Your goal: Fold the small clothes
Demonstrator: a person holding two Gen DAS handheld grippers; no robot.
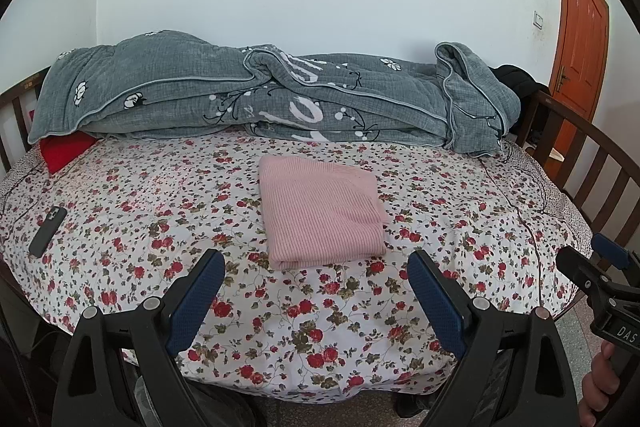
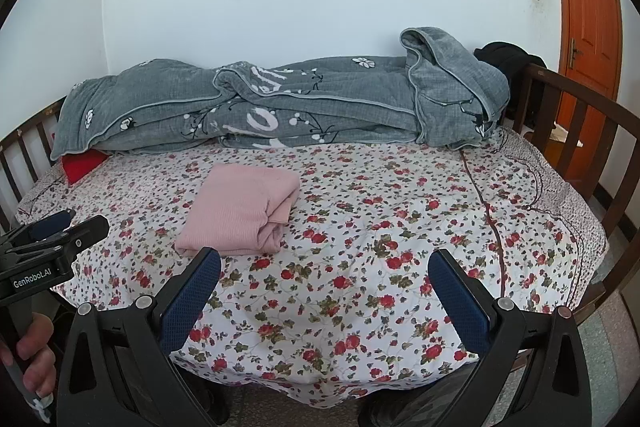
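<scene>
A pink knit garment point(image 1: 320, 209) lies folded into a neat rectangle in the middle of the floral bedsheet point(image 1: 160, 211); it also shows in the right wrist view point(image 2: 244, 213). My left gripper point(image 1: 316, 267) is open and empty, held back over the bed's near edge, just short of the garment. My right gripper point(image 2: 324, 265) is open and empty, to the right of the garment and apart from it. The right gripper's body shows at the left wrist view's right edge point(image 1: 600, 275); the left gripper's body shows at the right wrist view's left edge point(image 2: 48, 247).
A rumpled grey quilt point(image 1: 280, 99) lies along the wall side of the bed. A red pillow point(image 1: 66, 149) peeks out under it. A dark phone point(image 1: 48, 231) lies at the left. Wooden bed rails point(image 1: 580, 163) stand at both ends; an orange door point(image 1: 580, 39) is far right.
</scene>
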